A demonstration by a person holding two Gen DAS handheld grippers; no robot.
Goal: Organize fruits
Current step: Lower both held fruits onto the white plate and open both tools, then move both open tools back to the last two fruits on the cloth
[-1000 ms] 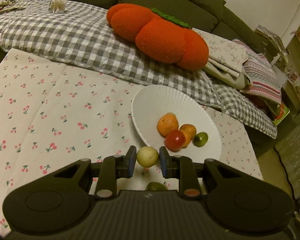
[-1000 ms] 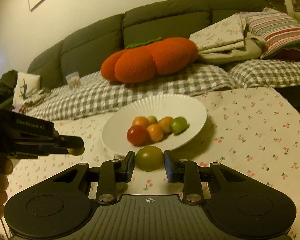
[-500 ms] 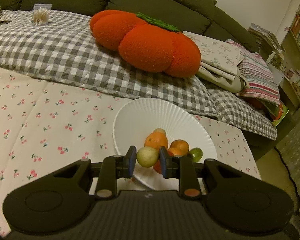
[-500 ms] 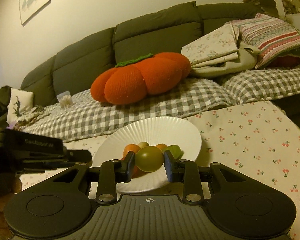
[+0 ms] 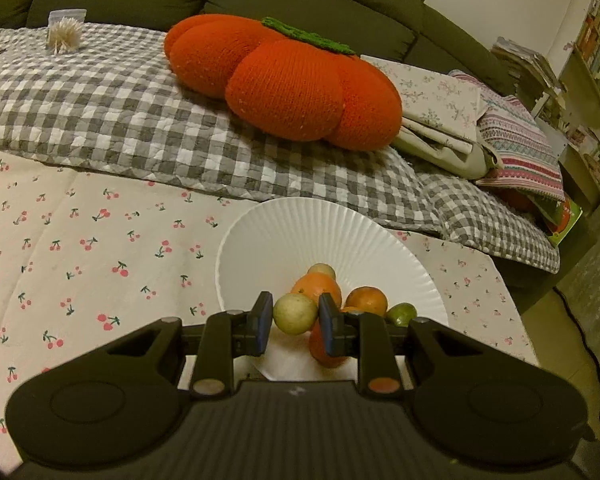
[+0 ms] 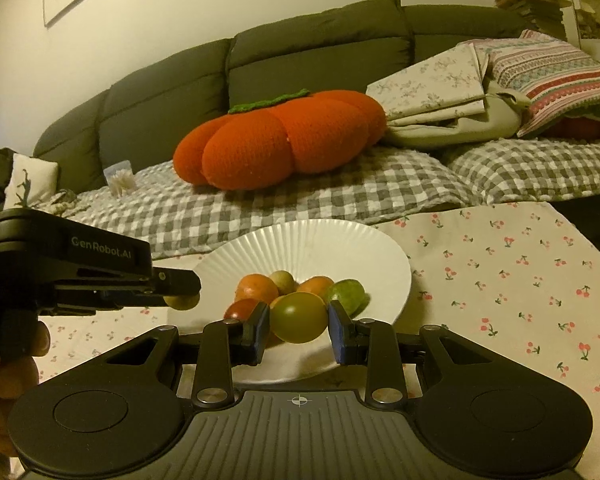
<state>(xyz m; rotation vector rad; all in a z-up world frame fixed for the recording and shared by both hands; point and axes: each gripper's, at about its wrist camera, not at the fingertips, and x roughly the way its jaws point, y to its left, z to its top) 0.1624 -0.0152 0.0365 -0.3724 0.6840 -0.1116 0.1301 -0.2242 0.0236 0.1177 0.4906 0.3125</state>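
Note:
A white fluted plate [image 5: 324, 232] [image 6: 340, 240] sits on the cherry-print cloth and holds several small fruits: oranges [image 5: 366, 298], a green one [image 5: 402, 314] [image 6: 346, 294] and a red one [image 6: 240, 310]. My left gripper [image 5: 295, 316] is shut on a pale yellow-green fruit [image 5: 295, 314] and hangs over the plate's near rim. In the right wrist view this left gripper [image 6: 182, 292] enters from the left, its fruit [image 6: 182, 302] just showing. My right gripper [image 6: 298, 320] is shut on an olive-green round fruit [image 6: 298, 316] above the plate's near edge.
Behind the table stands a dark sofa with a grey checked quilt [image 5: 100, 112], an orange pumpkin cushion [image 5: 284, 80] [image 6: 280, 144] and folded blankets [image 5: 480, 120]. A person's fingers [image 6: 8, 376] hold the left gripper. The cloth's right edge [image 5: 512, 320] drops to the floor.
Both grippers have moved forward over the plate, each still holding its fruit. The plate and its fruits now sit closer and lower in both views.

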